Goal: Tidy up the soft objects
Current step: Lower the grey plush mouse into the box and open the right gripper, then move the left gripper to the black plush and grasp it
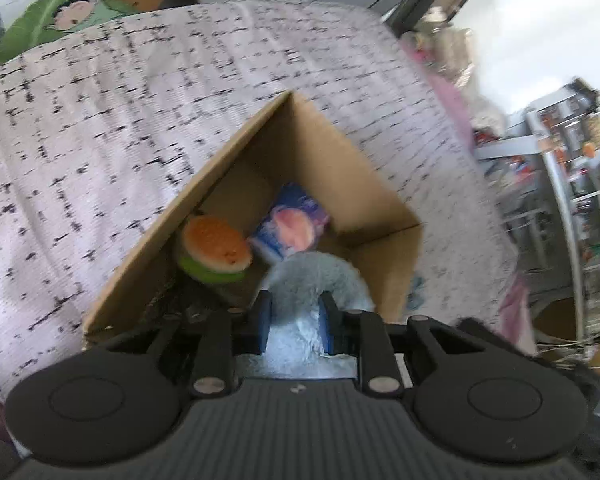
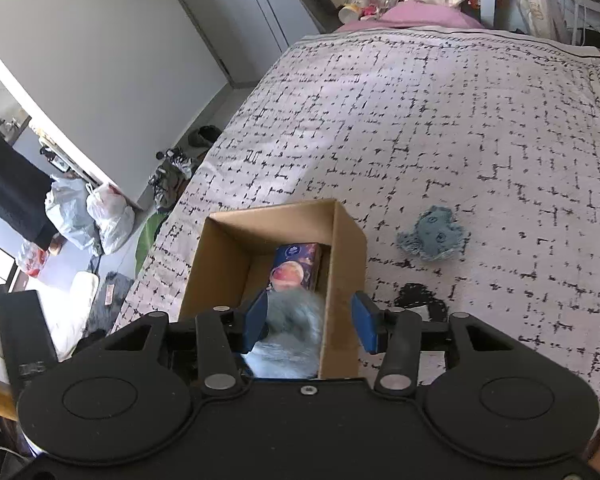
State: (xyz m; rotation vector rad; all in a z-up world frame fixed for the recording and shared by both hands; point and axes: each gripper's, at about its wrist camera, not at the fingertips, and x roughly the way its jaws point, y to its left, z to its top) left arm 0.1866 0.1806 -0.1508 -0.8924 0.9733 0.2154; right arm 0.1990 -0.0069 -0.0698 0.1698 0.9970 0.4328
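An open cardboard box [image 1: 332, 168] stands on the patterned bed cover [image 1: 100, 128]. Inside it lie a burger plush [image 1: 214, 246] and a blue tissue pack [image 1: 292, 224]. My left gripper [image 1: 296, 320] is shut on a fluffy grey plush [image 1: 312, 276], held over the box's near end. In the right wrist view my right gripper [image 2: 311, 326] stands open astride the box's [image 2: 220, 264] right wall. The same grey plush [image 2: 292, 344] sits by its left pad, and the tissue pack [image 2: 296, 266] lies beyond.
A flat blue-grey soft toy [image 2: 432, 240] lies on the bed cover to the right of the box, with a black item [image 2: 420, 300] nearer to me. Plastic bags [image 2: 88, 216] and clothes sit on the floor left of the bed. Cluttered shelves [image 1: 572, 184] stand at the right.
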